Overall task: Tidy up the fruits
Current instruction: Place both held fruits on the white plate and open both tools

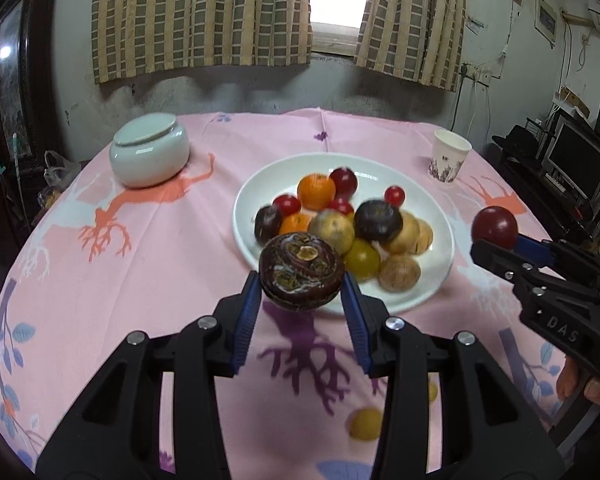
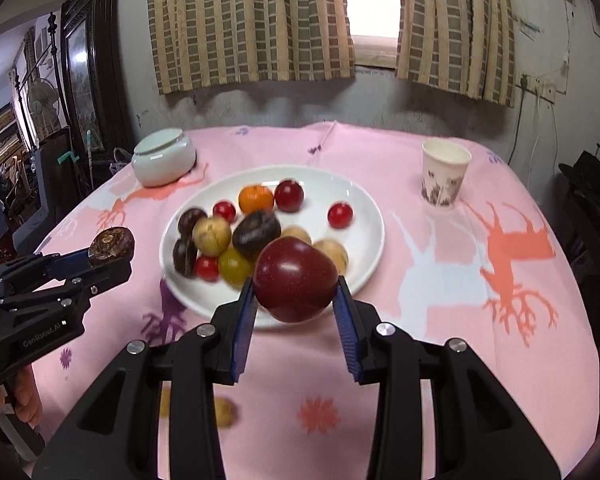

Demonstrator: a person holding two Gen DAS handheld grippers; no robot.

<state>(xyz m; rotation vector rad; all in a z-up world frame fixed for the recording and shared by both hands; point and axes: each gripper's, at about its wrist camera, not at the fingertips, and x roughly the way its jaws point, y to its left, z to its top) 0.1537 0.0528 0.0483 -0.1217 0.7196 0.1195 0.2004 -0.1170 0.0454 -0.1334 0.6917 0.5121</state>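
Under both claws the pink tablecloth (image 1: 140, 280) has lots of bare room. Past their tips, the white plate (image 2: 364, 208) is crowded to its near rim. Left gripper (image 1: 302, 292) squeezes a dark brown fruit (image 1: 302, 270); right gripper (image 2: 296, 292) squeezes a red plum (image 2: 296, 280).

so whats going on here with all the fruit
A person is sorting fruit with a handheld gripper in each hand. The left gripper is shut on a dark brown, mottled fruit, and the right gripper grips a dark red plum, both held above the near edge of a white plate already piled with fruit. A couple of small yellowish fruits still lie on the pink tablecloth in front of the plate.
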